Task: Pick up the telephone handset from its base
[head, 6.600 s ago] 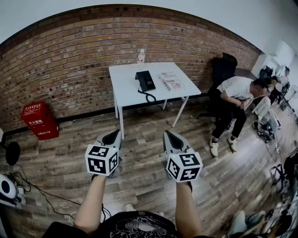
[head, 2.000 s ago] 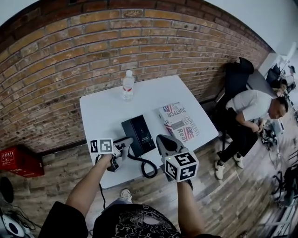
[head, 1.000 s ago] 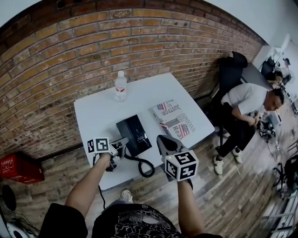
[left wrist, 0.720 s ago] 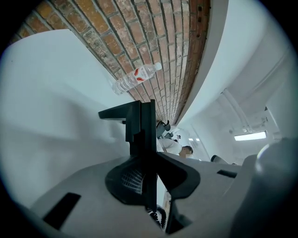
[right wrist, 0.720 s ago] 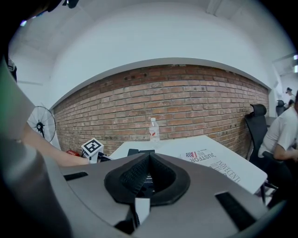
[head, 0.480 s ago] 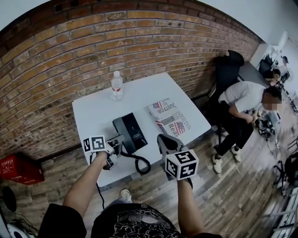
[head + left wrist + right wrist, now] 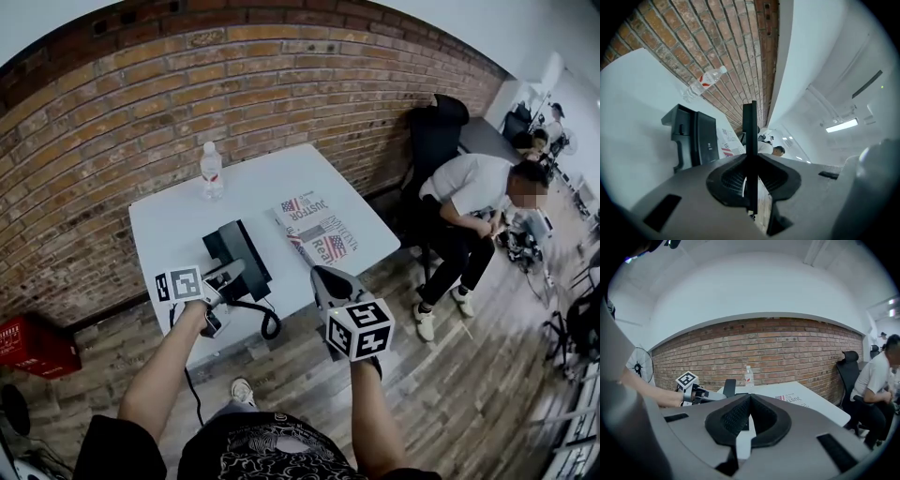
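Note:
The black handset (image 7: 750,126) stands edge-on between the jaws of my left gripper (image 7: 751,161), which is shut on it. In the right gripper view the handset (image 7: 729,386) is upright at the tip of the left gripper (image 7: 707,394), above the table. The black phone base (image 7: 236,255) lies on the white table (image 7: 169,230), just beyond my left gripper (image 7: 225,274); it also shows as the phone base (image 7: 693,138) to the left of the jaws. A coiled cord (image 7: 269,324) loops off the table's near edge. My right gripper (image 7: 326,281) hovers near that edge, shut and empty.
A water bottle (image 7: 212,171) stands at the table's far side and a magazine (image 7: 314,232) lies right of the base. Behind the table runs a brick wall (image 7: 281,84). A person (image 7: 469,197) sits right of it by a black chair (image 7: 433,131). A red box (image 7: 33,345) sits left.
My left gripper has risen with the handset, away from the base. My right gripper has drifted a little, and the whole table sits further left in the head view.

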Motion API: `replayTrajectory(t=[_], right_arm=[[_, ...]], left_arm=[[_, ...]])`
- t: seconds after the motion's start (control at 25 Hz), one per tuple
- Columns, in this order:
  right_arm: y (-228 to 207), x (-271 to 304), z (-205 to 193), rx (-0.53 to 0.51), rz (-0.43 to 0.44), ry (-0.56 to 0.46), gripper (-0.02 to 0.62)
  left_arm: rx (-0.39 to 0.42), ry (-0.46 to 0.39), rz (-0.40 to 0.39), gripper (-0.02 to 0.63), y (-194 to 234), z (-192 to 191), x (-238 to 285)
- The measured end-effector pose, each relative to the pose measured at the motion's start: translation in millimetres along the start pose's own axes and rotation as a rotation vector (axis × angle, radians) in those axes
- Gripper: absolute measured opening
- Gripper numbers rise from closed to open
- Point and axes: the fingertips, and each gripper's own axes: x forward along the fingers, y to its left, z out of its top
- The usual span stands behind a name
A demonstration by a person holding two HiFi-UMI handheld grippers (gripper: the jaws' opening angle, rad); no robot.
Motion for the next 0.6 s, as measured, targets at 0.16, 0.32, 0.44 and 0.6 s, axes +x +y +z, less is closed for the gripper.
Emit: replayTrajectory(t=[0.16, 0.32, 0.44, 0.6], right_arm=[[-14.1, -28.5, 3.5, -0.001, -0.033, -0.022, 0.0], [-27.1, -57.6, 4.4, 0.003, -0.065, -0.045, 0.0], [-38.0, -80.4, 3.5, 0.006, -0.09, -0.058, -0.001], [-56.7, -110.7, 0.9, 0.016, -0.134, -0.075, 0.0]], left_arm=[[0.032, -0.001, -0.06, 0.074, -43.5, -6.3, 14.5], [0.081, 0.01, -0.12, 0.074, -87.2, -17.8, 27.8], [0.126, 0.025, -0.145, 0.074, -115.5, -29.1, 38.1], [0.187, 0.045, -0.168, 0.074, -149.3, -47.4, 52.3]])
